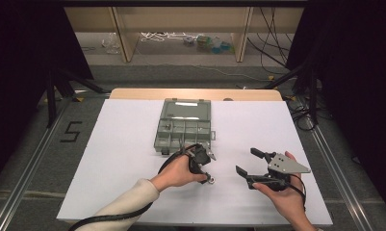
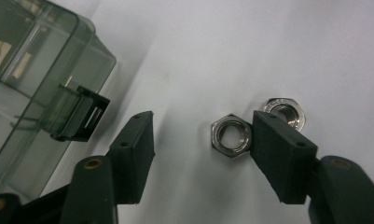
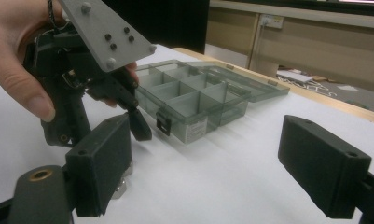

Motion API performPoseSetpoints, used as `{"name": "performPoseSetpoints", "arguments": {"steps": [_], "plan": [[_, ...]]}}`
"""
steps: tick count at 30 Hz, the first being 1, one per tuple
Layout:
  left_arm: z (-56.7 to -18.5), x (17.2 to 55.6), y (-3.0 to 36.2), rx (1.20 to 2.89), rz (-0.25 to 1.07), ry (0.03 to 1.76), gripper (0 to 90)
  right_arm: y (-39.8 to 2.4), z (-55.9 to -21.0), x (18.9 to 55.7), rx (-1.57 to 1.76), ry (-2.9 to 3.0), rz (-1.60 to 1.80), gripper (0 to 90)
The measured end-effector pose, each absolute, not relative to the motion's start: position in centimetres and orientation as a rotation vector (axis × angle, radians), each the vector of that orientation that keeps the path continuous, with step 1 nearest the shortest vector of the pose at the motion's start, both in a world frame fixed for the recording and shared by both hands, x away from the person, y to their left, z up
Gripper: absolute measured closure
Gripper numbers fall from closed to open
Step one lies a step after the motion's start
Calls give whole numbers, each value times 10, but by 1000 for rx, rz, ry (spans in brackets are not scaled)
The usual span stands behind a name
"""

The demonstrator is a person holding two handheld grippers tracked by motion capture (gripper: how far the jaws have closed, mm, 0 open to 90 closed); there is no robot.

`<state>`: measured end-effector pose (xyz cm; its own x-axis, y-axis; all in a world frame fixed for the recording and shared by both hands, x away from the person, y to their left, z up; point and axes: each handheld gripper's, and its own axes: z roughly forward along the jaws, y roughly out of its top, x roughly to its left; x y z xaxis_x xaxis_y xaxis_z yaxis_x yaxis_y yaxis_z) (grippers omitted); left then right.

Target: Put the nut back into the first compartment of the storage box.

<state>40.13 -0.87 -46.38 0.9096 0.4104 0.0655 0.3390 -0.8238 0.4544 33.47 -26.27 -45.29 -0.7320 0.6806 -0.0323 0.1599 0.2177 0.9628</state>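
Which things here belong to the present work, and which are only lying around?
Part of the work:
- two steel nuts, one between the left gripper jaws, the other behind one jaw
- open compartment box
- right gripper, open, waiting nearby

Only lying around:
- white cable and small clutter on the floor behind the table

The left gripper (image 1: 205, 166) is black, with a thick black cable trailing past a cream sleeve (image 1: 128, 202). The right gripper (image 1: 250, 166) carries a grey three-cornered plate (image 1: 287, 163) with dark screws. Its fingers (image 3: 322, 165) are blocky black pads on brass-bushed arms.
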Motion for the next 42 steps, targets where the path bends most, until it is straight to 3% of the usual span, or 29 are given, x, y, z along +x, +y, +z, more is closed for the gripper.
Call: {"name": "performPoseSetpoints", "arguments": {"steps": [16,37,42], "plan": [[-463,405,-12,2702,174,489,500,-263,-453,335,781,2045,1533,184],[-462,404,-15,2709,90,518,699,-263,-455,336,786,2042,1551,186],[-463,401,-18,2687,108,577,702,-263,-455,336,782,2042,1553,188]]}}
